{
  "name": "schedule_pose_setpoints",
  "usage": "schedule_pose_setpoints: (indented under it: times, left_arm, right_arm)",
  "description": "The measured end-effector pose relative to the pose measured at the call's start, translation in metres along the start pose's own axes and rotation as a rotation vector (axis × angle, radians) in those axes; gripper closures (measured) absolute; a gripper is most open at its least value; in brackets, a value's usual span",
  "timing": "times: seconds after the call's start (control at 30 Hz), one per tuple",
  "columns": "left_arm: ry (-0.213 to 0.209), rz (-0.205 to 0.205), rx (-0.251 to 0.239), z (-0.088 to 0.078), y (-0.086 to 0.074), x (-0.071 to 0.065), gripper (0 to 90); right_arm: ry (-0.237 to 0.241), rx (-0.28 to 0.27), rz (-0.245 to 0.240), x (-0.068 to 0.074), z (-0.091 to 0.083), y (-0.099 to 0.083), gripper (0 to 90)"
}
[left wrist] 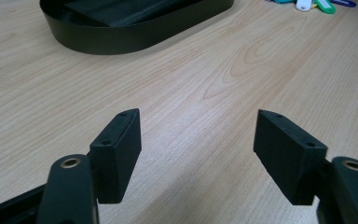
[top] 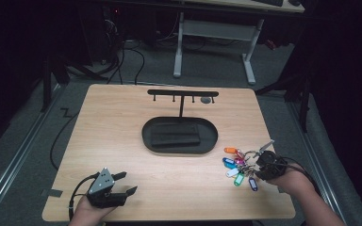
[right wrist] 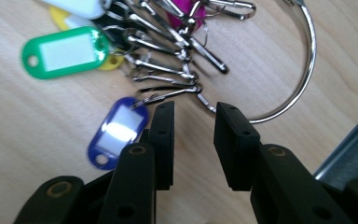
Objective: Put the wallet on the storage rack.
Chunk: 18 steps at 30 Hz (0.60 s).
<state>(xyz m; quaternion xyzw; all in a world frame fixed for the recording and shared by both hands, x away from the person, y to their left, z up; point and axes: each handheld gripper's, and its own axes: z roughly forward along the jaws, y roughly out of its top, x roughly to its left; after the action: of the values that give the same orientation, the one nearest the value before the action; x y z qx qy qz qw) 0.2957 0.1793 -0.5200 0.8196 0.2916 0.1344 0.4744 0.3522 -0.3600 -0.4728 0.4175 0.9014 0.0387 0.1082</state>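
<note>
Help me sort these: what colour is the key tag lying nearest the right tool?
Blue with a white label: the key tag beside the right tool, clearest in the right gripper view.

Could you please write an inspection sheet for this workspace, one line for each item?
Surface: wooden table, bare around the things.
Job's things: bunch of keys with coloured tags on a metal ring, lying near the table's right edge; black oval tray with a hook stand at the centre.
Clutter: nothing seen.
Grippers: left claw open, above bare wood, nothing between the jaws; right claw partly closed beside the ring, not gripping it.
Cables: black cable from the left claw; more cables on the floor.
Surroundings: dark room, grey floor, white desk frame behind the table.
</note>
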Motion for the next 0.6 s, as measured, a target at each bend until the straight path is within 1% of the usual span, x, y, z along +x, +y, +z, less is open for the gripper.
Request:
schedule_pose_setpoints:
  times: [0.03,0.07,0.1,0.13,0.17,0.23,0.3,0.33,0.4,0.43,0.47,0.53,0.6]
  left_arm:
    - [-0.001,0.000,0.001,0.000,0.000,0.000,32.8]
    - [-0.003,0.000,0.004,0.000,0.000,0.000,32.8]
    - [-0.004,0.000,0.005,0.000,0.000,0.000,32.8]
    - [-0.005,0.001,0.003,0.000,-0.001,0.000,32.9]
    - [-0.005,0.002,0.003,0.000,-0.001,0.000,33.0]
    - [-0.005,0.002,0.003,0.000,-0.001,0.000,33.1]
    - [-0.008,0.002,0.002,0.000,-0.001,0.000,33.2]
    - [-0.008,0.001,0.002,0.000,-0.001,0.000,33.2]
    - [-0.009,0.000,0.000,0.000,-0.001,0.000,33.1]
    - [-0.009,0.001,-0.001,0.000,-0.001,0.000,33.1]
    - [-0.010,0.002,-0.002,-0.001,-0.001,0.000,33.2]
    - [-0.010,0.004,-0.001,-0.001,-0.001,-0.001,33.2]
    - [-0.014,0.007,-0.002,-0.001,-0.001,-0.001,33.2]
  right_arm:
    - [-0.007,0.016,-0.007,-0.001,0.001,0.002,68.7]
    - [0.000,0.022,-0.018,-0.002,0.003,0.005,68.0]
    - [-0.004,0.035,-0.034,-0.002,0.005,0.007,67.4]
    - [-0.010,0.056,-0.046,-0.001,0.007,0.010,67.1]
    - [-0.005,0.075,-0.069,-0.001,0.010,0.012,66.8]
    - [-0.013,0.104,-0.107,-0.001,0.014,0.015,66.8]
    - [-0.002,0.112,-0.112,0.000,0.016,0.019,66.7]
    - [-0.002,0.111,-0.123,0.000,0.017,0.021,66.9]
    - [0.007,0.107,-0.114,0.001,0.016,0.026,70.5]
    - [0.013,0.104,-0.120,0.002,0.016,0.028,72.0]
    - [0.014,0.101,-0.127,0.004,0.016,0.030,74.0]
    - [0.029,0.104,-0.140,0.009,0.015,0.034,76.7]
    - [0.051,0.095,-0.147,0.015,0.014,0.036,80.7]
